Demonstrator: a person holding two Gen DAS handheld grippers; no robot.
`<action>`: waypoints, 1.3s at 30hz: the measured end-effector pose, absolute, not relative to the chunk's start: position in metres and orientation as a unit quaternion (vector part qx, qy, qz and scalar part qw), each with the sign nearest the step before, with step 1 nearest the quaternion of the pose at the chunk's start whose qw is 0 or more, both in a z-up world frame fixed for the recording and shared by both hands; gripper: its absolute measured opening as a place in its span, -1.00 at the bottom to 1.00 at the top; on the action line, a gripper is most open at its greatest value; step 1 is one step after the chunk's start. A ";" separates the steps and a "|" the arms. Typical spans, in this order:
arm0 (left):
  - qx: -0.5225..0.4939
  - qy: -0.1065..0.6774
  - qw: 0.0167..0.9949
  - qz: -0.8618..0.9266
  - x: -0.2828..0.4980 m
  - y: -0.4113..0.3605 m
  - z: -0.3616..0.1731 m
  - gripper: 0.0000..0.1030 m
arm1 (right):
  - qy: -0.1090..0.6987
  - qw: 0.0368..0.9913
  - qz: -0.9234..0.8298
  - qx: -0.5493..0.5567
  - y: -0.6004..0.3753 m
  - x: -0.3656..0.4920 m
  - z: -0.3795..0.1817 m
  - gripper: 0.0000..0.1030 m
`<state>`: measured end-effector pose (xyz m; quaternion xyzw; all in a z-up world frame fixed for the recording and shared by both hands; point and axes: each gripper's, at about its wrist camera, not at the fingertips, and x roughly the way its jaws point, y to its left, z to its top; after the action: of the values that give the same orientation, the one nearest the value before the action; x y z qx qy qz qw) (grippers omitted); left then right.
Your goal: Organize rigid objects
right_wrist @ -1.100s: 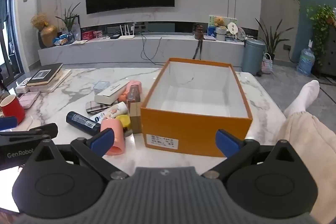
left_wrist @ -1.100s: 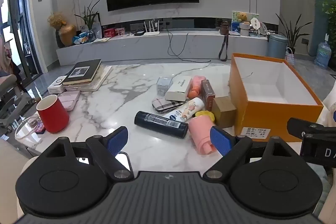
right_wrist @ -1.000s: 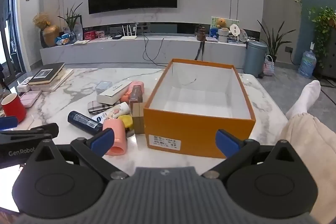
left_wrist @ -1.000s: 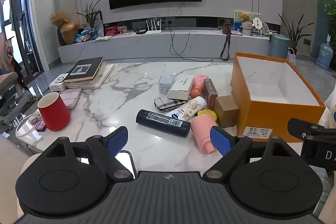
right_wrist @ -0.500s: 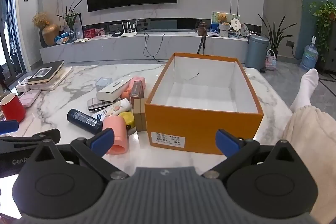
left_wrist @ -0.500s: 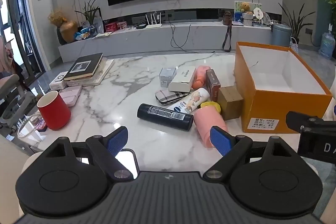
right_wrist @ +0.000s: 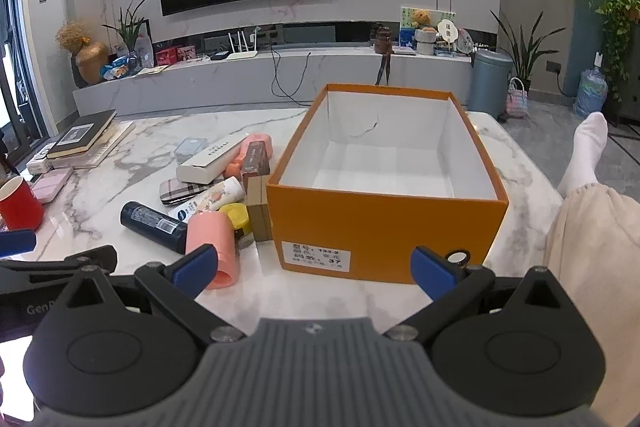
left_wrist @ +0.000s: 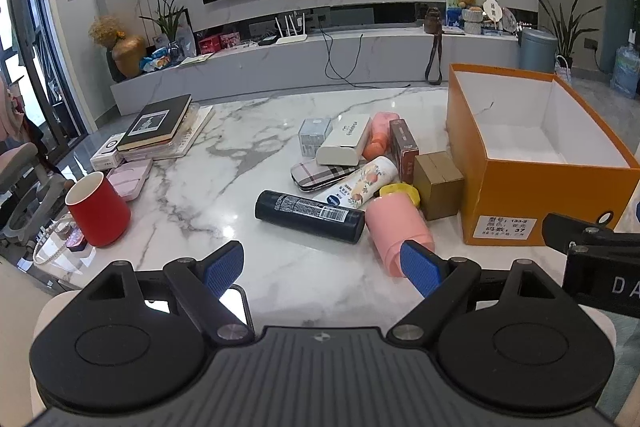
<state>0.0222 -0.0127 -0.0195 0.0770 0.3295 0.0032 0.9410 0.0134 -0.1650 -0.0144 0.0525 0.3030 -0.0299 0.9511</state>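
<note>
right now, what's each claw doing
Left claw: open, holding nothing.
Right claw: open, holding nothing.

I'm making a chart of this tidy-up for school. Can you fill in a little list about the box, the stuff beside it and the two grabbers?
box: orange box, open top, nothing inside
pile: dark bottle, pink cylinder, brown carton, all lying on the marble table left of the box
left gripper: open, holding nothing
right gripper: open, holding nothing
aside: red cup
</note>
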 end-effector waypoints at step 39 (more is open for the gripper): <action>0.087 0.362 0.927 -0.038 0.040 -0.011 -0.031 0.76 | 0.356 0.933 -0.023 0.053 -0.161 0.042 -0.032 0.96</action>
<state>0.0405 -0.0105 -0.0311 0.0867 0.3618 -0.0379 0.9274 0.0418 -0.1614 -0.0317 0.0529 0.3560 -0.0230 0.9327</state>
